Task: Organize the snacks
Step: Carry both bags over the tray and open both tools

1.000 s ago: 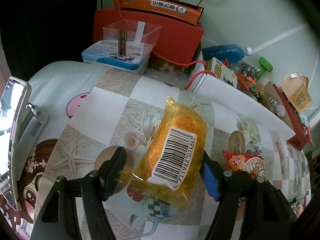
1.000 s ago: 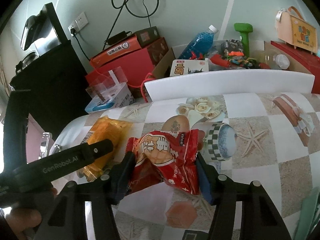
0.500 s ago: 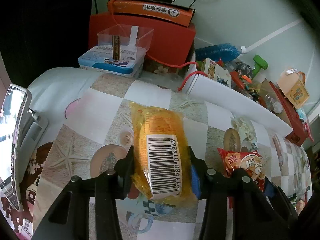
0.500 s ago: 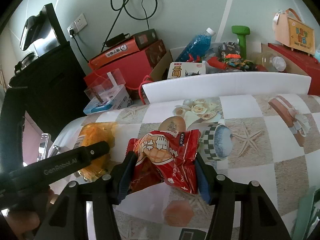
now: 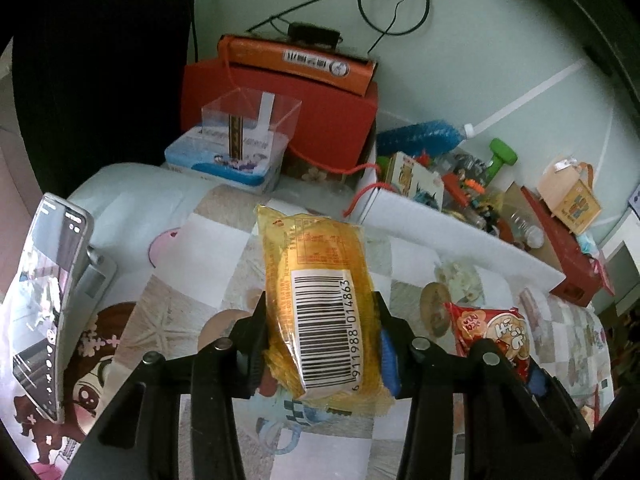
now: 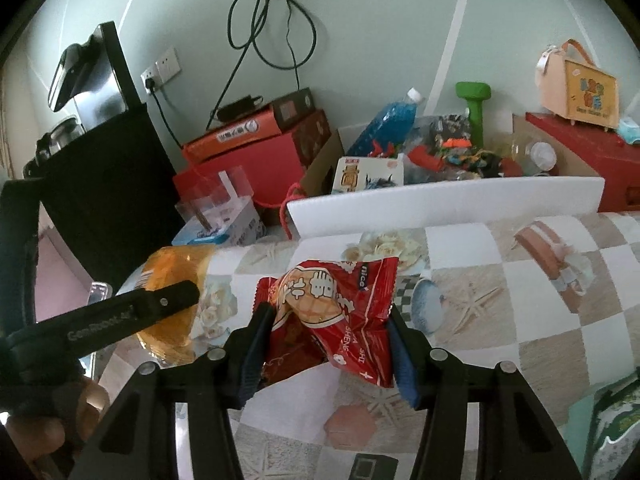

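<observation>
The left gripper [image 5: 322, 342] is clamping a yellow snack packet [image 5: 320, 300] across its lower half, both pads pressing into the wrapper just beside the white barcode label, so the packet is sticking up and away from the gripper with its far end clear of the table [image 5: 224, 280]. The table is wearing a checked cloth printed with starfish, roses and cups. From the right wrist view the same yellow snack packet [image 6: 172, 280] is showing at the left, partly hidden behind the black body of the left gripper [image 6: 176, 300], with part of the person's hand [image 6: 44, 432] gripping the handle low in the corner. The right gripper [image 6: 326, 342] has just been closing a little more and is squeezing a red snack packet [image 6: 340, 312] between its pads, the crinkled wrapper bulging up above the fingers [image 6: 256, 344] and standing over the cloth. In the left wrist view that red snack packet [image 5: 492, 332] is sitting to the right of the yellow one, the two near each other but apart. Beyond the table edge a white board [image 6: 440, 208] is standing on its long side, and behind it lies a clutter of things: a red box [image 5: 320, 120] with an orange carton on top, a clear plastic box [image 5: 248, 120] on a blue-and-white tin, a blue bottle [image 6: 388, 124] and a green dumbbell [image 6: 474, 108]. A phone on a stand [image 5: 48, 300] is leaning at the left of the left wrist view.
</observation>
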